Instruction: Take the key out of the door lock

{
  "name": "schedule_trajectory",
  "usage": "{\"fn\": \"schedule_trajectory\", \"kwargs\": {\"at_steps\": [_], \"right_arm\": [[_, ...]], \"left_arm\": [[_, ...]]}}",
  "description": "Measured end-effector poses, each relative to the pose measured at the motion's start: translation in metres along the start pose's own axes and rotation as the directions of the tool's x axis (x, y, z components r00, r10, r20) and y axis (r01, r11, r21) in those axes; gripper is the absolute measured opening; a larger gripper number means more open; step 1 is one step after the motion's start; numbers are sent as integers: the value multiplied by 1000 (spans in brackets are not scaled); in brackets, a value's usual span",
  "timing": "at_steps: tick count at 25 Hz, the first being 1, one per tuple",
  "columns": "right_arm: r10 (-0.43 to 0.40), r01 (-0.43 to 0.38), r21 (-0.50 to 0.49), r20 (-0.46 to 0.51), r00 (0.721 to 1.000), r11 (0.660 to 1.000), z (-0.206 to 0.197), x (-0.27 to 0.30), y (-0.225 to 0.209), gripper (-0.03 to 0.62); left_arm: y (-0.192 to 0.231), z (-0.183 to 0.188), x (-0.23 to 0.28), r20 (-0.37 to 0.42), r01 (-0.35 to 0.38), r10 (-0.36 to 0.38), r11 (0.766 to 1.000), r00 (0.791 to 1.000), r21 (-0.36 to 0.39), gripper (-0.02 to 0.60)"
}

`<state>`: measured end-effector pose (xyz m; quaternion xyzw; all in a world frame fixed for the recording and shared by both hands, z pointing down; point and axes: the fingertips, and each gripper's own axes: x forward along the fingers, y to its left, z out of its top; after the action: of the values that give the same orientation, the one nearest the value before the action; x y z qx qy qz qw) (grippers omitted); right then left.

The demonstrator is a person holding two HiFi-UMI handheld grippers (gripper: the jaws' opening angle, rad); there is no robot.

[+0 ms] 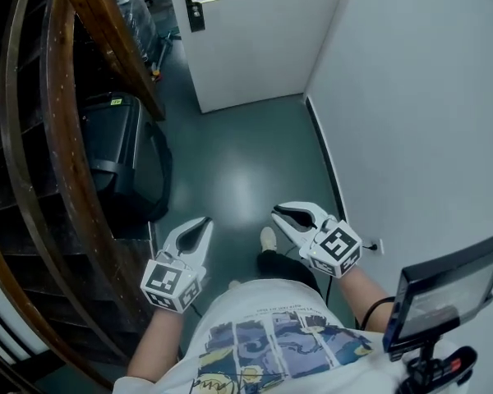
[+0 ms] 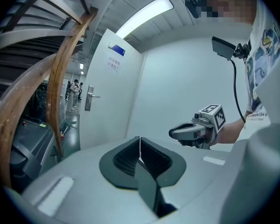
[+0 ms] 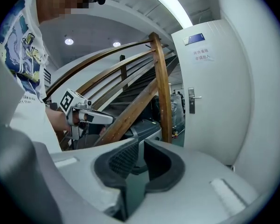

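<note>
The white door (image 1: 255, 39) stands at the far end of the green floor, with a dark lock plate and lever handle (image 1: 195, 2) near its left edge. The handle (image 2: 90, 97) also shows in the left gripper view, and again, as a handle (image 3: 192, 99), in the right gripper view. No key can be made out at this distance. My left gripper (image 1: 204, 224) hangs low and far from the door, its pads (image 2: 151, 157) touching and nothing between them. My right gripper (image 1: 281, 213) is level with it; its jaws stand a small way apart and hold nothing.
A curved wooden stair rail (image 1: 66, 154) and stairs fill the left side, with a black case (image 1: 119, 150) on the floor below. A white wall (image 1: 411, 97) runs along the right, with a socket and cable (image 1: 376, 246) low on it. A small monitor (image 1: 448, 290) sits at the right.
</note>
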<state>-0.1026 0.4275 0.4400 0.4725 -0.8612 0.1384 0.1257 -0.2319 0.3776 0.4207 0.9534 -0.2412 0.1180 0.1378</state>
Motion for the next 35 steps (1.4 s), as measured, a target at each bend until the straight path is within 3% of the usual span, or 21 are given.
{"fn": "schedule_trajectory", "kwargs": {"at_steps": [6,14,23,28,35], "right_arm": [[47,-46,-19,37,998,999,27,14,-76,26],[85,-81,-64,56,995,995,46,23,-169,31],[97,-94,-78,45,994,993,60,63,-210,33],[77,-75,-80,25,997,994,68,105,-251,37],[37,-37,-121,-4,999,992,117,173,-298,46]], "left_arm": [[27,37,61,24,-109,109,994,994,-19,17],[34,74,147,32,-155,155,988,987,-1,21],[76,95,190,34,-158,159,987,987,-21,21],[126,108,229,54,-146,147,989,988,-27,26],[203,145,276,58,-83,84,996,995,-19,35]]}}
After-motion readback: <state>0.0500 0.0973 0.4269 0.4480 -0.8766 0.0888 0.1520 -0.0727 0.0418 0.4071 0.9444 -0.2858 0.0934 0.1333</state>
